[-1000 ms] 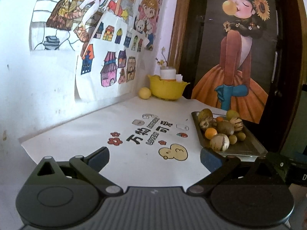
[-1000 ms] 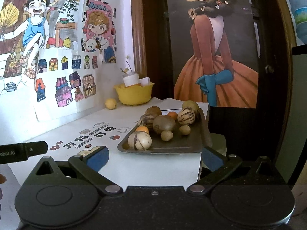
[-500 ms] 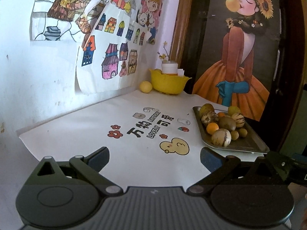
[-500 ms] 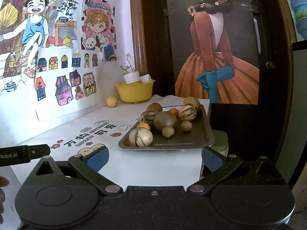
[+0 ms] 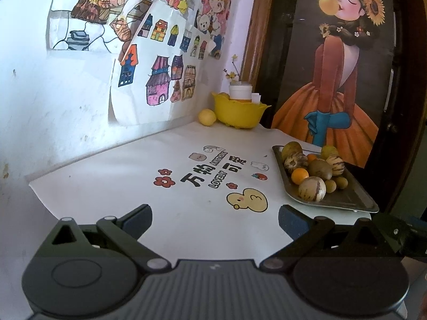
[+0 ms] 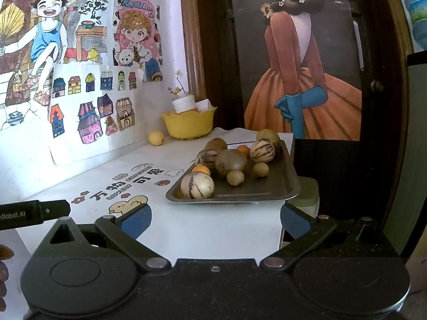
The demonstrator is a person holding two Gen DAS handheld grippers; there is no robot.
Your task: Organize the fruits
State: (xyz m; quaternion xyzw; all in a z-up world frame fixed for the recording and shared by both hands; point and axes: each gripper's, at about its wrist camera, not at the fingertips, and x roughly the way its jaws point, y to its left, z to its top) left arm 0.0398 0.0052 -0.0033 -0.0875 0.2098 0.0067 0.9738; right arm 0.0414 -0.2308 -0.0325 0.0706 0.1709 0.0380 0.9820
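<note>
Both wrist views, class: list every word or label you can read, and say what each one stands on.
"万物可爱": large black characters on the white table mat.
"LOVELY": small black letters on the same mat, under the characters.
"MORNI...": top of the cartoon girl poster on the wall; the ending is cut off.
"...Robot.AI": on the black bar of the left claw, its start out of frame.
A second small word on the mat is too blurred to read.

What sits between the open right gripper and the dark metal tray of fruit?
Nothing: only bare white printed tablecloth separates the right gripper from the dark metal tray, per the right wrist view.
</note>
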